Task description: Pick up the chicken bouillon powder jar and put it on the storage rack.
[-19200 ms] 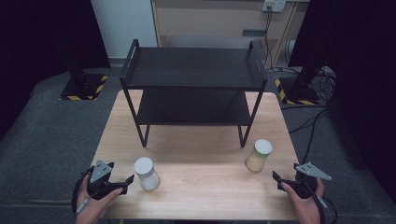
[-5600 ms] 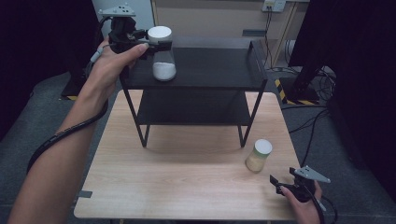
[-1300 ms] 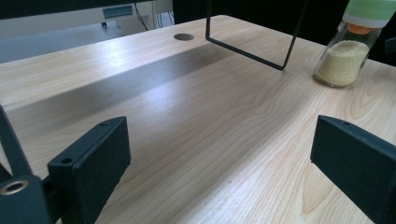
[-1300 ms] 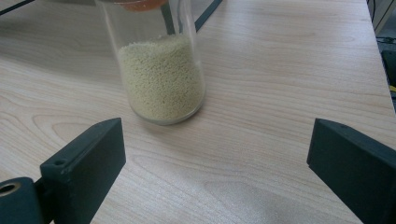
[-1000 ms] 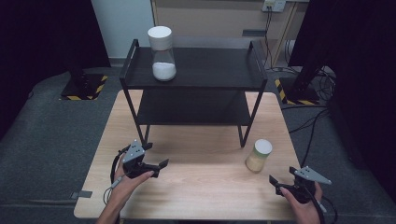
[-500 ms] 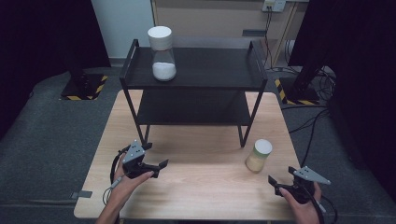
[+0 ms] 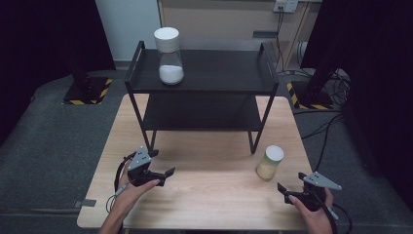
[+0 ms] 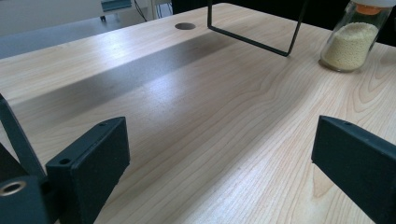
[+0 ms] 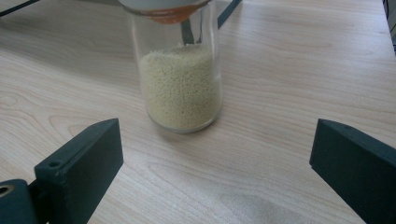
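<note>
right gripper (image 7: 288, 191) nudged nearer, grain jar (image 7: 270, 162)

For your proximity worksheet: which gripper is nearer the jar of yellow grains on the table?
Right. The right gripper sits just in front of the jar, open toward it. The left gripper lies across the table, well off to the jar's left.

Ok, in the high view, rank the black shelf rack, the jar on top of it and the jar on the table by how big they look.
1. The shelf rack, by far the largest.
2. The jar with white powder on the rack's top shelf.
3. The jar of yellow grains on the table.
The two jars look close in size, and they sit at different distances, so their order is unsure.
</note>
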Action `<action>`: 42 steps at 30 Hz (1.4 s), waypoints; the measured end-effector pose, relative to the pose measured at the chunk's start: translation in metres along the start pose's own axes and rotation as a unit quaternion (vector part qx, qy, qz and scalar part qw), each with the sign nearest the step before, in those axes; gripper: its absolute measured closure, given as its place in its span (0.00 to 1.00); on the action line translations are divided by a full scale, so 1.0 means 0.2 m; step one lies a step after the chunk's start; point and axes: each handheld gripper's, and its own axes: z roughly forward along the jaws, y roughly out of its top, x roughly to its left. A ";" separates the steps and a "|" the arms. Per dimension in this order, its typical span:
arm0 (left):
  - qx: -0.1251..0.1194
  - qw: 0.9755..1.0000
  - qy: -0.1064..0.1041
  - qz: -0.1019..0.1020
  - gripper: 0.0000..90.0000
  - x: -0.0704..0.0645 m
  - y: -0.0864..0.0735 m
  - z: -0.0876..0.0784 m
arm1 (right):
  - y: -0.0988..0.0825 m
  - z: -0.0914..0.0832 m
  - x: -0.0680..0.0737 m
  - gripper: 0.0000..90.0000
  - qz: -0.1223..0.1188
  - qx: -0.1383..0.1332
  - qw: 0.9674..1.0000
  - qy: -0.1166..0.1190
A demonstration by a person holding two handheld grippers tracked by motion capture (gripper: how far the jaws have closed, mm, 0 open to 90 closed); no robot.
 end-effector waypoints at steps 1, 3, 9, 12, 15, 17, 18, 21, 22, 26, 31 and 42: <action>0.001 1.000 0.000 0.000 0.04 0.00 0.00 0.00 | 0.01 0.00 0.00 0.03 0.000 0.000 1.000 0.001; 0.000 1.000 0.001 0.001 0.04 0.00 0.00 0.00 | 0.02 0.00 0.00 0.03 -0.003 0.001 1.000 0.003; -0.003 1.000 0.003 -0.001 0.04 0.00 0.00 -0.01 | 0.06 0.00 0.00 0.03 -0.012 0.000 1.000 0.007; -0.001 1.000 0.003 -0.002 0.04 0.00 -0.01 -0.01 | 0.07 0.01 0.00 0.03 -0.018 -0.002 1.000 0.009; 0.001 1.000 0.002 0.001 0.04 0.00 0.00 0.00 | 0.08 0.01 0.00 0.03 -0.019 -0.007 1.000 0.012; 0.000 1.000 0.001 0.002 0.04 0.00 0.00 0.00 | 0.10 0.01 0.00 0.03 -0.020 -0.008 1.000 0.013; 0.000 1.000 0.001 0.002 0.04 0.00 0.00 0.00 | 0.10 0.01 0.00 0.03 -0.022 -0.008 1.000 0.014; 0.000 1.000 0.000 0.004 0.04 0.00 0.00 0.00 | 0.12 0.02 -0.01 0.03 -0.024 -0.012 1.000 0.015; 0.000 1.000 0.000 0.005 0.04 0.00 0.00 0.00 | 0.12 0.02 -0.01 0.03 -0.024 -0.013 0.999 0.016; 0.002 1.000 -0.002 0.007 0.04 0.00 0.00 0.00 | 0.15 0.04 -0.01 0.03 -0.030 -0.014 0.999 0.018; 0.003 1.000 -0.002 0.009 0.04 -0.01 0.00 0.00 | 0.17 0.05 0.00 0.03 -0.033 -0.015 0.999 0.019; 0.005 1.000 -0.004 0.012 0.04 -0.01 0.00 0.01 | 0.22 0.10 0.01 0.04 -0.038 -0.018 0.999 0.029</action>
